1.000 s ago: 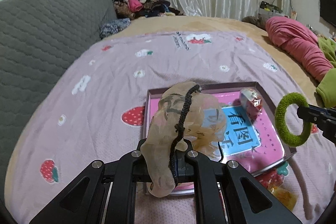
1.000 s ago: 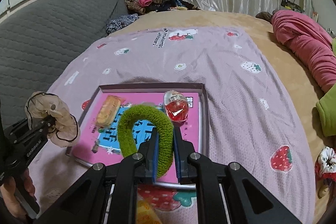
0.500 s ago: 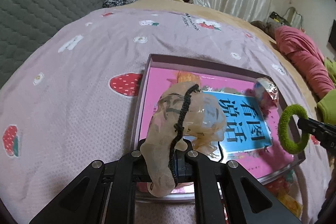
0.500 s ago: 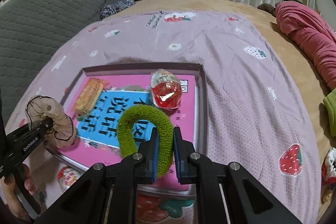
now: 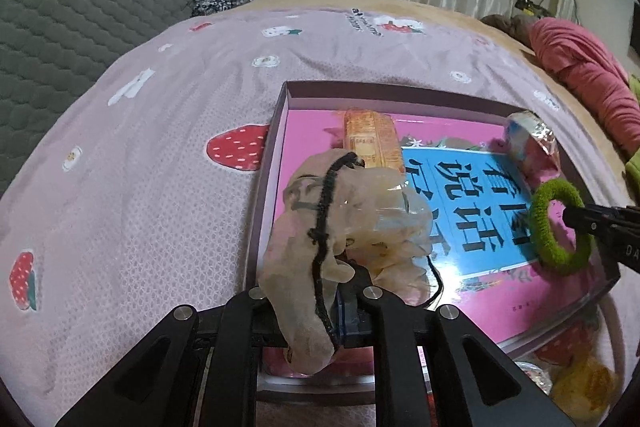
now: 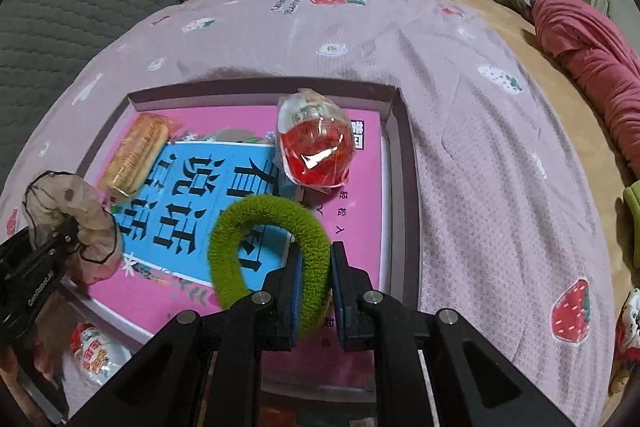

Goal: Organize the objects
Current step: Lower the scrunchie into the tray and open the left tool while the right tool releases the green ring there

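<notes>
Green scrunchie [image 6: 269, 254] clamped, right gripper [image 6: 314, 291] angled over box [image 6: 402, 163]

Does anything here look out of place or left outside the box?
Yes. A snack packet lies on the blanket just outside the box at its near left corner, while the biscuit pack and red packet lie inside. Nothing looks spilled or damaged.

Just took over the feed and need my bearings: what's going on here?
A person is tidying small items into a box on a bed. The right gripper pinches a green hair tie over the box. The left gripper has a beige scrunchie between its jaws, which are opening. A biscuit pack and a red snack already lie inside.
</notes>
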Motion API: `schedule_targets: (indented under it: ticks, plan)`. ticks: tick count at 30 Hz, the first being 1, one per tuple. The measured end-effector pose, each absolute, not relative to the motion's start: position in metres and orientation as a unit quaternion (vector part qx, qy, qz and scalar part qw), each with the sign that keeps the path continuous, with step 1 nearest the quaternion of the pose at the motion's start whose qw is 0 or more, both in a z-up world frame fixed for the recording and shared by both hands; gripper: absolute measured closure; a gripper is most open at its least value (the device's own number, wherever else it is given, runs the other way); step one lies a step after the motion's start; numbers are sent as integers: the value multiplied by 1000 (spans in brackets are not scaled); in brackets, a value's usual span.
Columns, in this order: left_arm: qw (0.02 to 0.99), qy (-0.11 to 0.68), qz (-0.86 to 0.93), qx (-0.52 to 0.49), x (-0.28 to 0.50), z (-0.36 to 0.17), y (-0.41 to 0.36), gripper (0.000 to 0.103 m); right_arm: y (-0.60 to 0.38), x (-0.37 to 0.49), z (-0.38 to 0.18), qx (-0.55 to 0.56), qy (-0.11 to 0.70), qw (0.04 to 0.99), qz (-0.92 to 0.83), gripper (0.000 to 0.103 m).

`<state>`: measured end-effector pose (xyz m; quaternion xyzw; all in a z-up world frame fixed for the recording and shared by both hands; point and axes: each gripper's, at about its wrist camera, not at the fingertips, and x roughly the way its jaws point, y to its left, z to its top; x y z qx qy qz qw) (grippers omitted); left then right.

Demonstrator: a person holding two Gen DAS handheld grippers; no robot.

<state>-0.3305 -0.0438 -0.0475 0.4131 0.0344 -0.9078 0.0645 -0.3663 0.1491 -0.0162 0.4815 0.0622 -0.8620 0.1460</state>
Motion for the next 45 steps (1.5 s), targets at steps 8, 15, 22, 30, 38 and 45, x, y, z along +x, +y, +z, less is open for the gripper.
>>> schedule_targets:
  ticks: [8,15,22,30,38,45]
  plan:
    - [64,21,-910,409,-334,-47,-42,75,150,-370,-22,489,59,139,-859,87]
    - [50,26,-912,407,-332,-45,-41,63,149,-367,-20,489,61,136,-859,64]
    - [48,23,-918,393,-327,-35,-37,39,155,-359,-6,474,55,134,-868,52]
    - [45,21,-924,380,-318,-19,-35,28,162,-342,9,462,47,137,-875,47]
    - [36,21,-928,370,-304,0,-29,23,176,-320,32,444,46,134,-885,41]
    - [28,7,-926,376,-293,11,-19,23,186,-302,50,431,46,132,-891,35]
